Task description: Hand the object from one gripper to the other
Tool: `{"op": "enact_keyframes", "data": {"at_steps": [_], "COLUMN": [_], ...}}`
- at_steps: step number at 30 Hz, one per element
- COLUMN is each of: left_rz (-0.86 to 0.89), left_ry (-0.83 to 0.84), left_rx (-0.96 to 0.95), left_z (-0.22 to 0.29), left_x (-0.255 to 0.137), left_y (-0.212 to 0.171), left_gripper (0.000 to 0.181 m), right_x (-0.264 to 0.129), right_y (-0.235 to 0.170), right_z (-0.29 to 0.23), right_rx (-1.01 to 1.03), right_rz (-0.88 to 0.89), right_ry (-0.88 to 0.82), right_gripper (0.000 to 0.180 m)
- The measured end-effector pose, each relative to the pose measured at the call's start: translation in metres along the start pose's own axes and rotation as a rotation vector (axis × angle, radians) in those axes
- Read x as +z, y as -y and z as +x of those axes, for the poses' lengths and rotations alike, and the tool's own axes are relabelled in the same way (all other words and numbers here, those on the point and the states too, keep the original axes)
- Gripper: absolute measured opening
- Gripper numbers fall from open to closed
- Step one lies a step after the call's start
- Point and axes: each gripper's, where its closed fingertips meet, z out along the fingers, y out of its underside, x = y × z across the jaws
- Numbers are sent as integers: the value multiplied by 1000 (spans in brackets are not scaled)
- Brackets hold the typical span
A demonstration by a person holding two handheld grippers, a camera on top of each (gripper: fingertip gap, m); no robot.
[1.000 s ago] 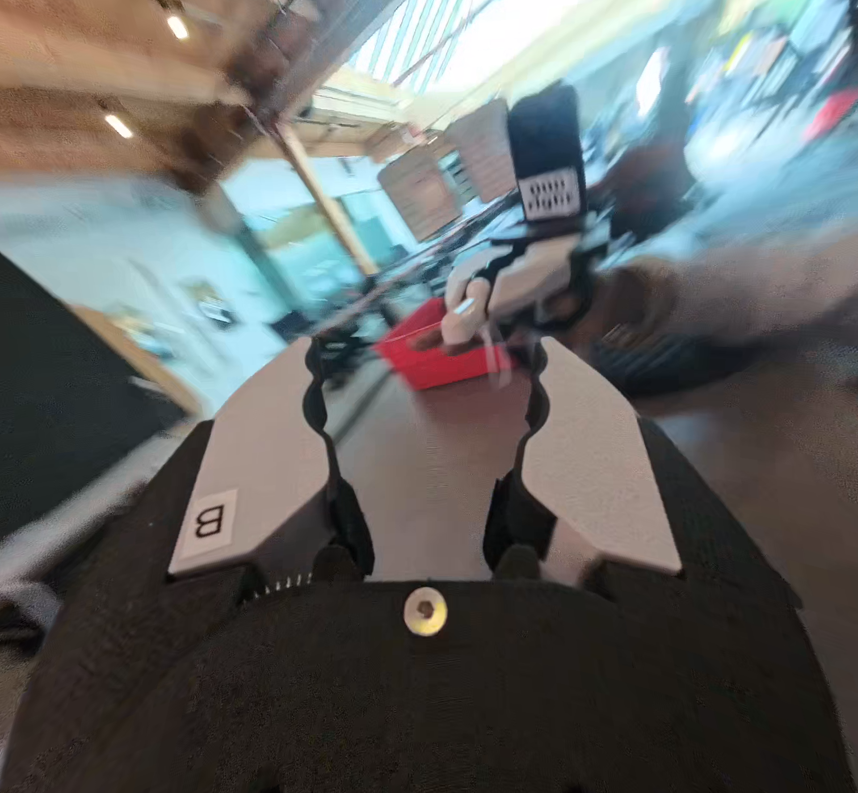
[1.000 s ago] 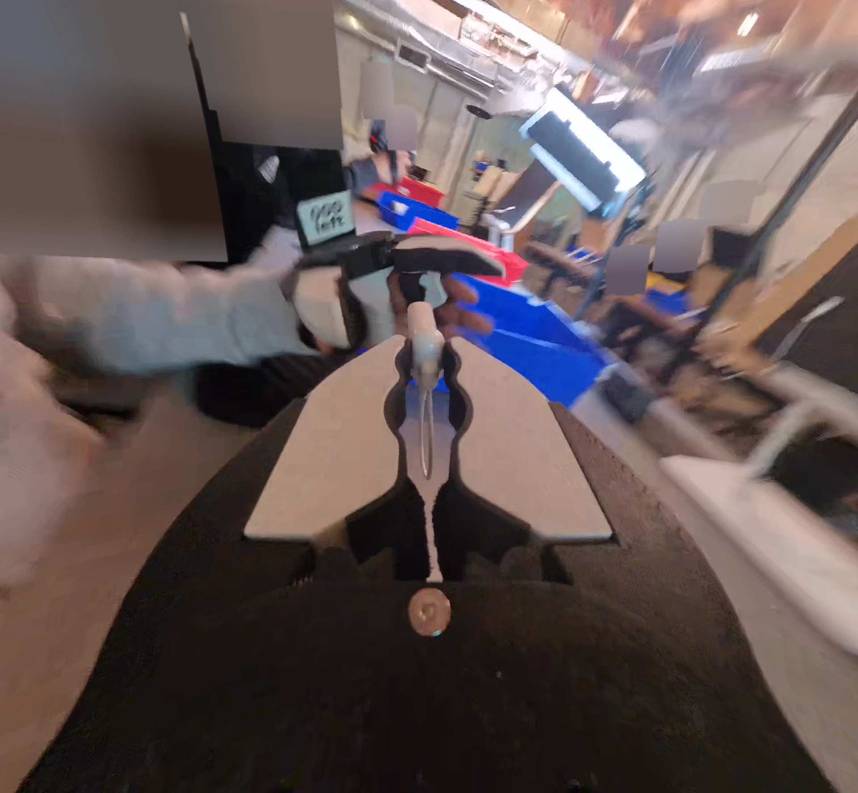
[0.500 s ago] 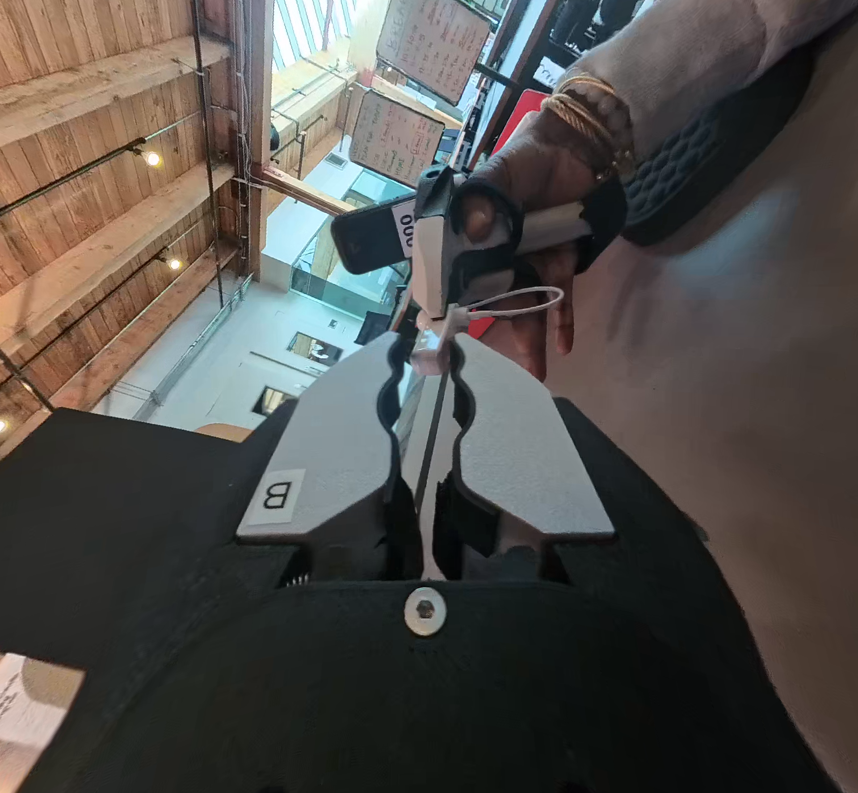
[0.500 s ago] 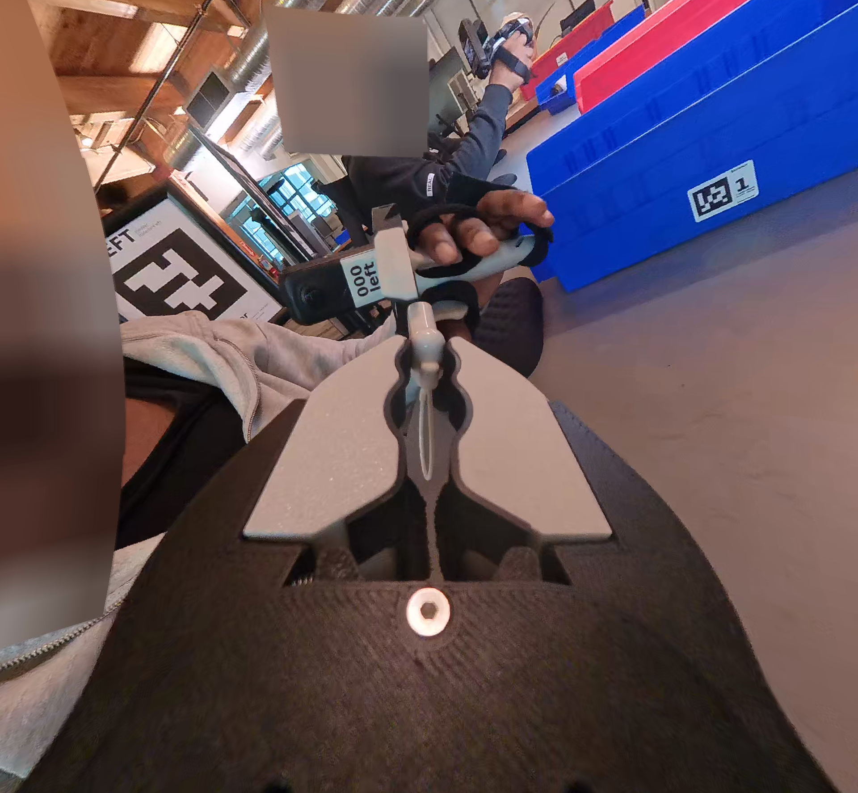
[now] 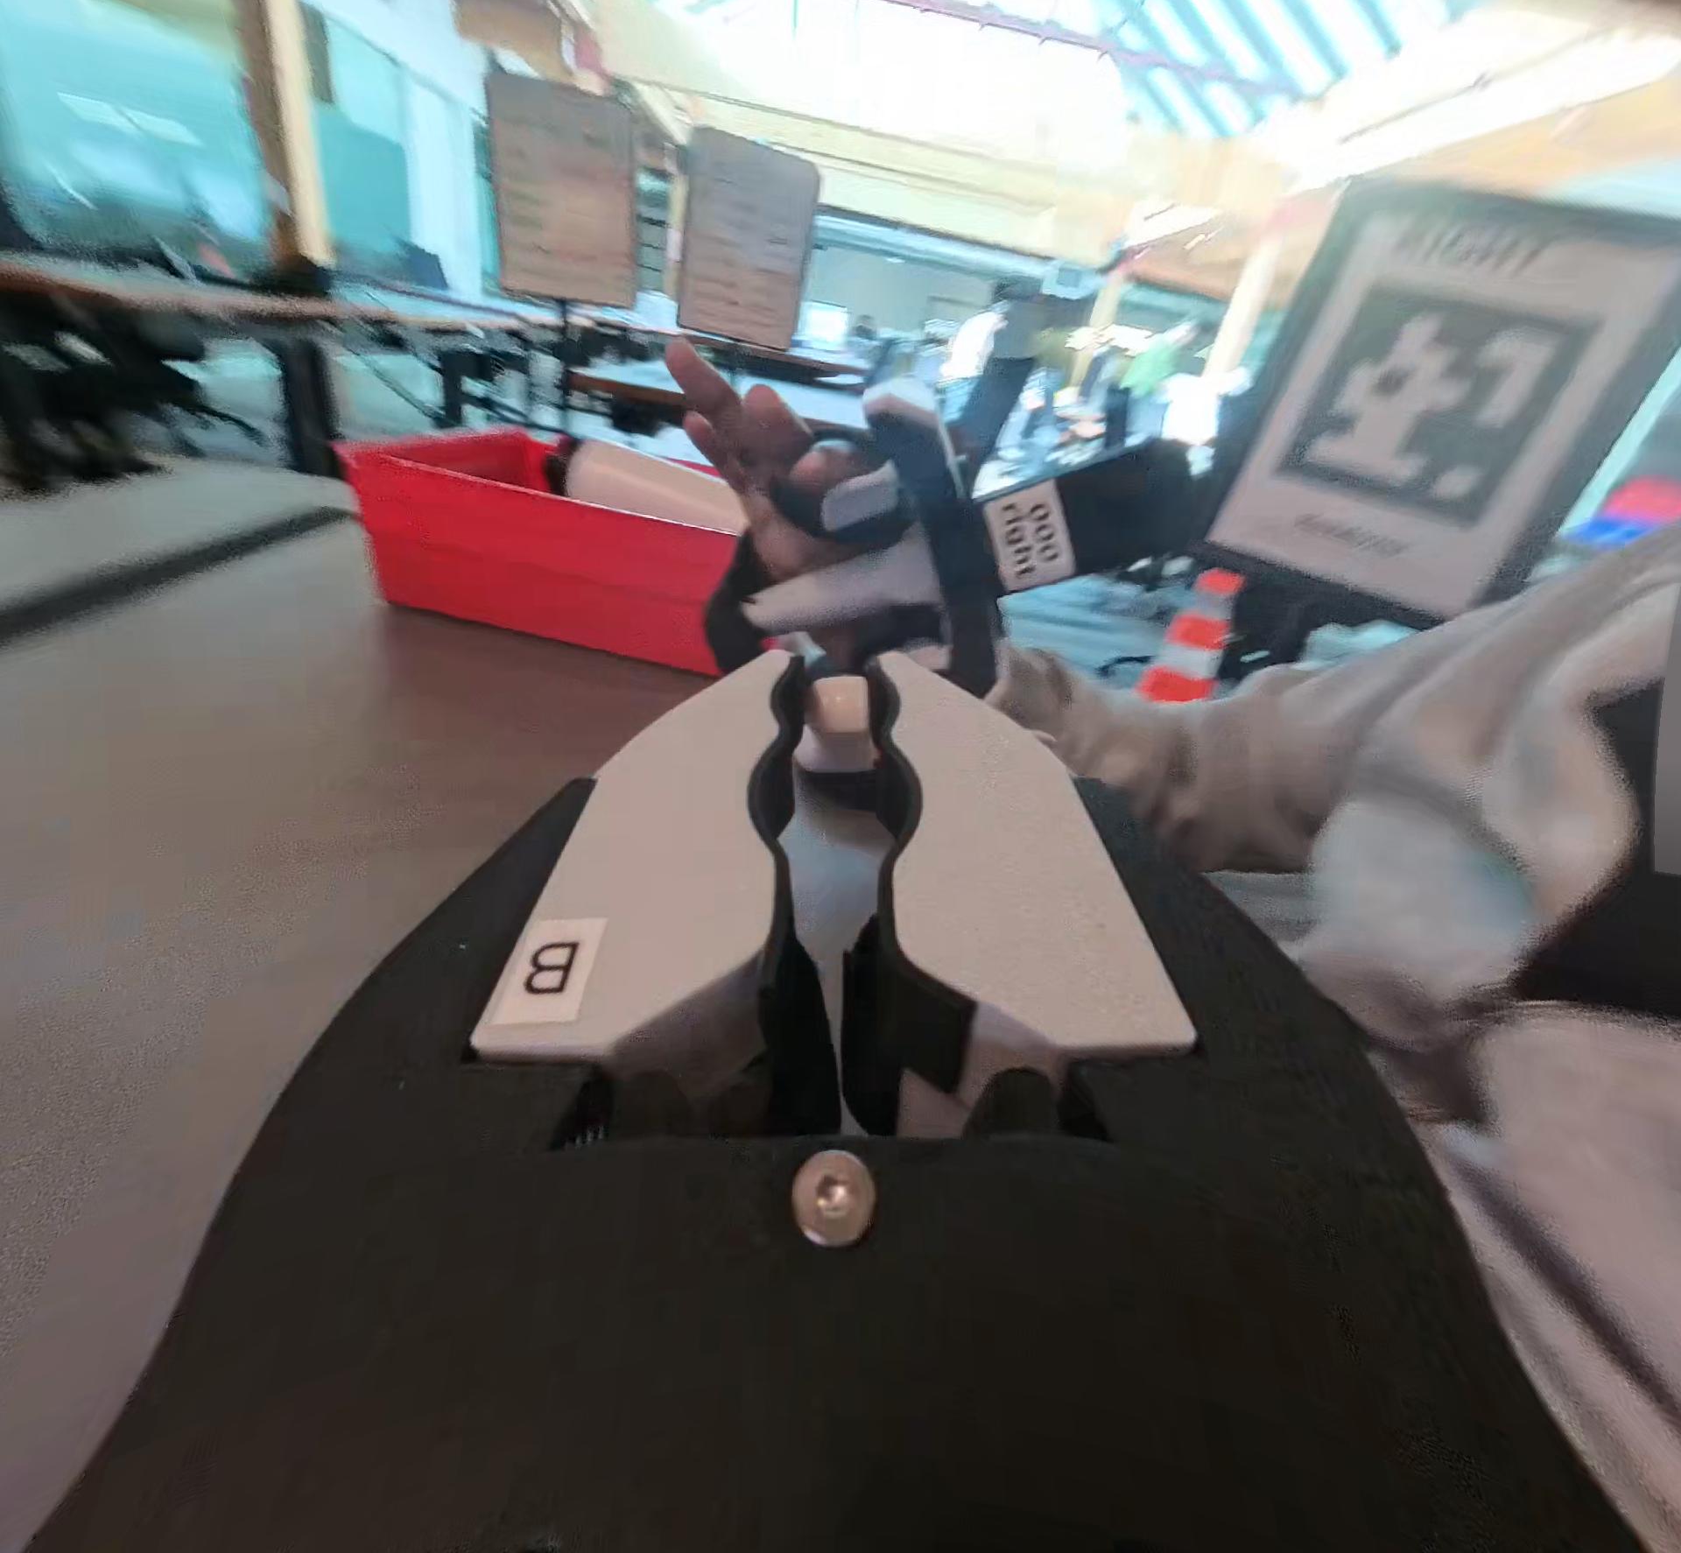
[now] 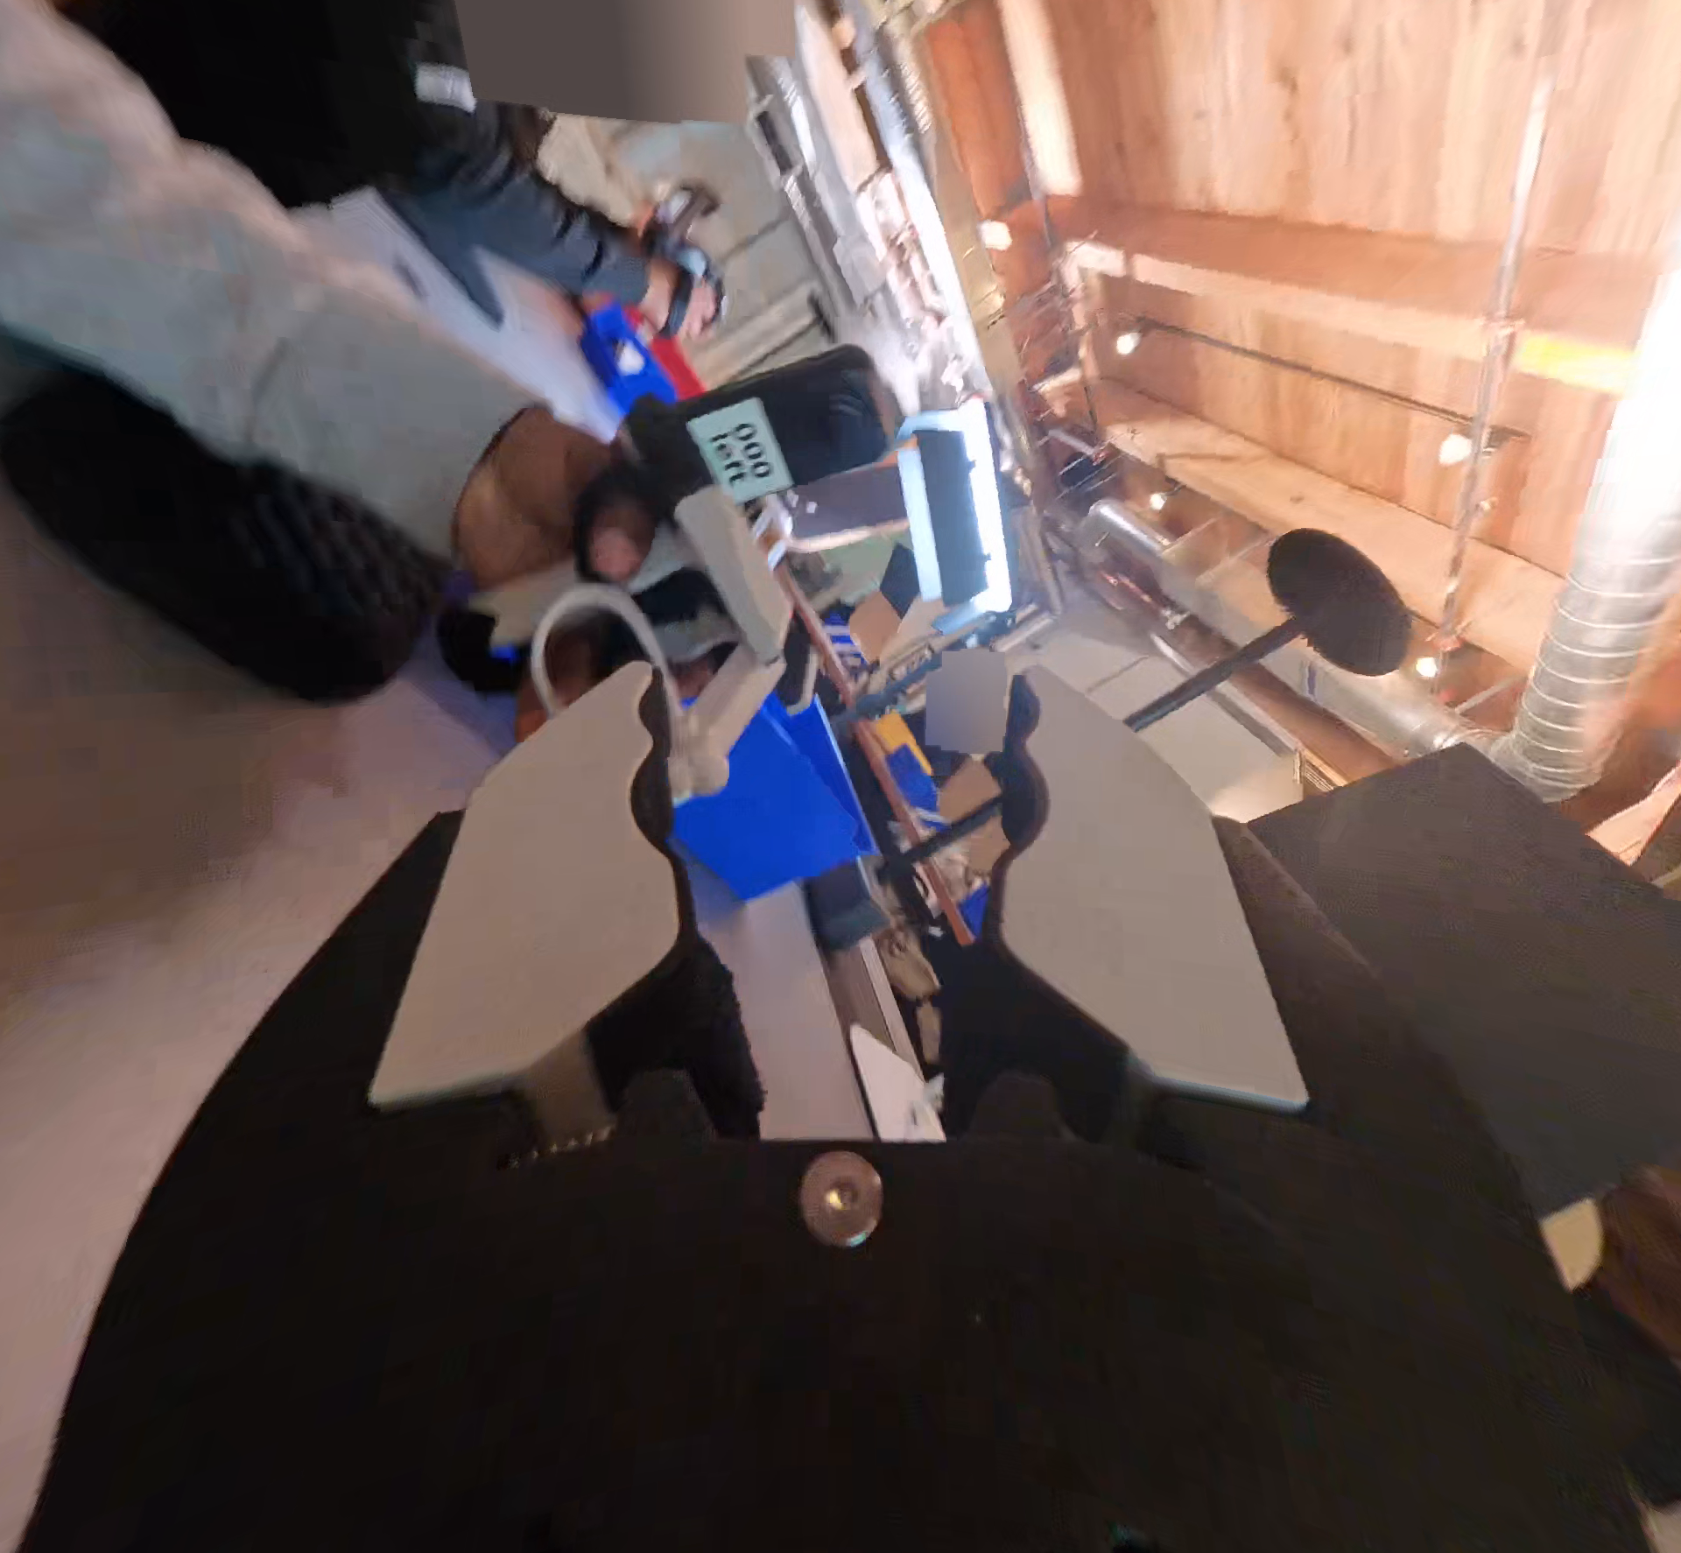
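Note:
The object is a small white plastic tag (image 5: 835, 723) with a thin white cord loop (image 6: 582, 613). My left gripper (image 5: 835, 677) is shut on the tag's body at its fingertips, above the grey table (image 5: 227, 736). In the right wrist view the tag (image 6: 714, 723) hangs from the left gripper's grey fingers (image 6: 732, 582), just inside my right gripper's left fingertip. My right gripper (image 6: 832, 691) is open wide and holds nothing. It also shows in the left wrist view (image 5: 850, 600), just beyond the tag, held in a hand.
A red bin (image 5: 537, 527) stands on the table behind the grippers. A blue bin (image 6: 773, 800) and a black padded armrest (image 6: 227, 545) show in the right wrist view. A grey sleeve (image 5: 1364, 745) crosses at right. A marker board (image 5: 1437, 391) and an orange cone (image 5: 1192, 636) stand beyond.
A second ago the right gripper held the tag and the left was open. The left closed on it, then the right opened and let go. Both views have swung round.

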Motion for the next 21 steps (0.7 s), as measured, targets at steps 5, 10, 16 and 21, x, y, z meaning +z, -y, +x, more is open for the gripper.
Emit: {"op": "enact_keyframes", "data": {"at_steps": [5, 10, 16, 21], "left_rz": [-37, 143, 373, 342], "left_ry": [-36, 10, 3, -68], "left_rx": [-90, -124, -257, -331], "left_z": [-1, -10, -16, -4], "left_x": [2, -8, -21, -2], "left_y": [-11, 16, 40, 26], "left_gripper": [12, 12, 12, 12], "right_x": [5, -3, 10, 26], "right_y": [-8, -1, -12, -17], "right_z": [-25, -7, -5, -16], "right_rx": [101, 153, -23, -127], "right_rz": [-36, 4, -69, -124], "right_ry": [138, 79, -59, -94], "right_gripper": [57, 55, 54, 43]}}
